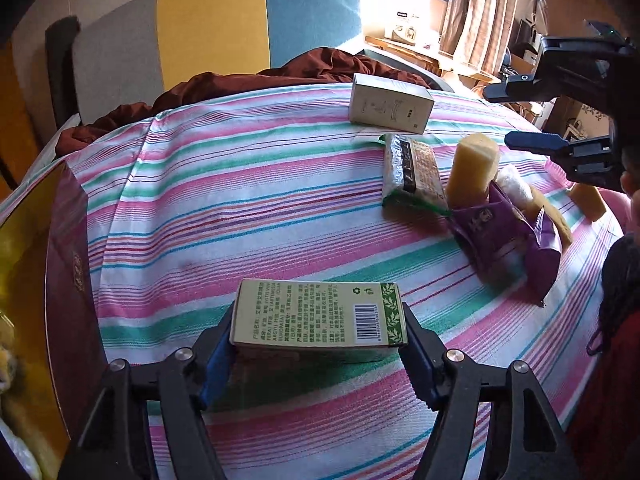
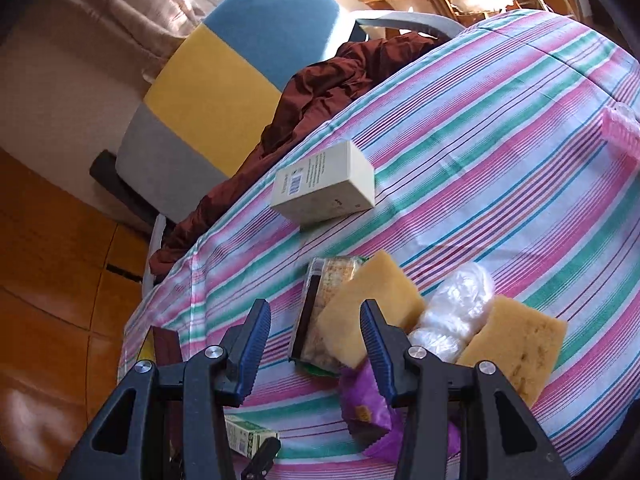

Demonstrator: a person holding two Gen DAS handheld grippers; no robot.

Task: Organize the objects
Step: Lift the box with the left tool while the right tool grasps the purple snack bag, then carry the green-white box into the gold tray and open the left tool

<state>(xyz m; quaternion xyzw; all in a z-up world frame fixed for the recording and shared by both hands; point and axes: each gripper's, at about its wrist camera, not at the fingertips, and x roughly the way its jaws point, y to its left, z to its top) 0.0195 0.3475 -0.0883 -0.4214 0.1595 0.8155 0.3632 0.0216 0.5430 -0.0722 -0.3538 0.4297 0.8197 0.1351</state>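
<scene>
My left gripper (image 1: 318,332) is shut on a green-and-cream box (image 1: 318,314) with a barcode, held just above the striped tablecloth (image 1: 240,200). The box also shows in the right wrist view (image 2: 246,438). My right gripper (image 2: 316,328) is open and empty, hovering above a cluster: a cracker packet (image 2: 326,312), two yellow sponges (image 2: 372,304) (image 2: 516,352), a clear plastic wad (image 2: 456,312) and a purple bag (image 2: 368,408). In the left wrist view the right gripper (image 1: 504,116) is at upper right, above the sponge (image 1: 472,168), the packet (image 1: 412,168) and the purple bag (image 1: 504,240).
A cream box (image 1: 390,104) (image 2: 324,188) lies near the table's far edge. A dark red carton (image 1: 68,280) stands at the left. A maroon cloth (image 2: 320,92) drapes over a yellow-and-blue chair (image 1: 212,28). A pink object (image 2: 622,132) sits at the far right.
</scene>
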